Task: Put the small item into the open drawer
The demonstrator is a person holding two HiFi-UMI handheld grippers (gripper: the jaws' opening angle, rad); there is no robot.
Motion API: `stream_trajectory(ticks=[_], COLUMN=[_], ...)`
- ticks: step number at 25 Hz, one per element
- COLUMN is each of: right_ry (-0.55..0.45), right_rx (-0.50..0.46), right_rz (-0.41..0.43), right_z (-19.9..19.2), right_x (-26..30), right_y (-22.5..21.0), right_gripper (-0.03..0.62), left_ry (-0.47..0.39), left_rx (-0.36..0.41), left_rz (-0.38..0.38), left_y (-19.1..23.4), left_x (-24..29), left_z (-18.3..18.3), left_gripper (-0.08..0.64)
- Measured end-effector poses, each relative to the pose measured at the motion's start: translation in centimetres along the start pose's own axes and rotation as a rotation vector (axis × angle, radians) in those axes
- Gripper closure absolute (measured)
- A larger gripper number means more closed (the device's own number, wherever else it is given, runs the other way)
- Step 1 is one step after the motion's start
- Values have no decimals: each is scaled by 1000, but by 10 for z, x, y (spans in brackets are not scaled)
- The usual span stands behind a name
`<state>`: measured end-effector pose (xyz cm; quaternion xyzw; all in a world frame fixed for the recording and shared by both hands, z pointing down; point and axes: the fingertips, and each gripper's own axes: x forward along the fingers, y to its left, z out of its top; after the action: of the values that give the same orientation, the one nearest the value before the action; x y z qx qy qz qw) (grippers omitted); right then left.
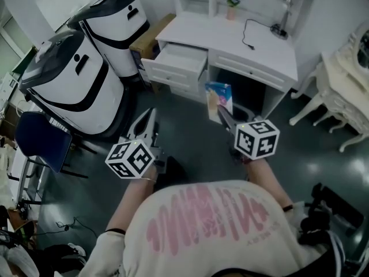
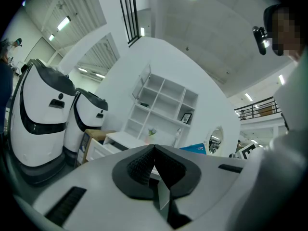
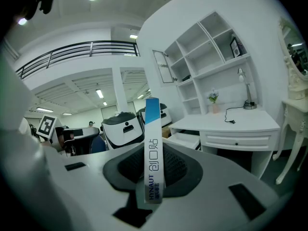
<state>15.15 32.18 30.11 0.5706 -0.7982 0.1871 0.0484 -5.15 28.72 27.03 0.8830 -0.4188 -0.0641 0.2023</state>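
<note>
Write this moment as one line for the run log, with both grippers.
right gripper: shut on thin blue and white box | left gripper: shut, empty | white desk drawer: open, box not yet inside

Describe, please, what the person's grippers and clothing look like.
The left gripper and right gripper match. Both have light grey, wedge-shaped bodies that taper to two jaws lined with black ribbed pads, and there are dark slots in the shell. Each carries a white cube printed with black square markers. The person wears a pale short-sleeved T-shirt with pink lettering.
</note>
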Motion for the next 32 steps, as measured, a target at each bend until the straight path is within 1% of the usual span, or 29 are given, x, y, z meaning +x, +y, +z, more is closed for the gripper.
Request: stream_trajectory(ticks=[7,10,14,18,20,23,26,32], right_ry=[1,8,38,58,59,59,68,68], right_rx=[19,18,13,16,17,31,43,35], right_rz=[-8,-13,-18,-23,-28,-48,-47,-50], right_z=[1,3,4,11,18,30,45,77], right_x=[22,39,69,101,119,147,174,233], right_y=[-16,-22,-30,-42,-49,-62,-72,-89], right_gripper=[499,499,499,499,499,500,500,501], left_ry=[28,34,40,61,61,61,51,54], left_rx=[-7,-2,-13,-57,-83,-95,-94,-90], left_rz=[-1,0,1,-3,7,17,7,-2], left_y=[15,28,47,68,85,108,122,152], left_x=[25,40,66,95,109,133,161,209], left_z=[-7,-7,-5,-8,-5,4,18,39], left_gripper=[531,531,531,531,531,531,531,531])
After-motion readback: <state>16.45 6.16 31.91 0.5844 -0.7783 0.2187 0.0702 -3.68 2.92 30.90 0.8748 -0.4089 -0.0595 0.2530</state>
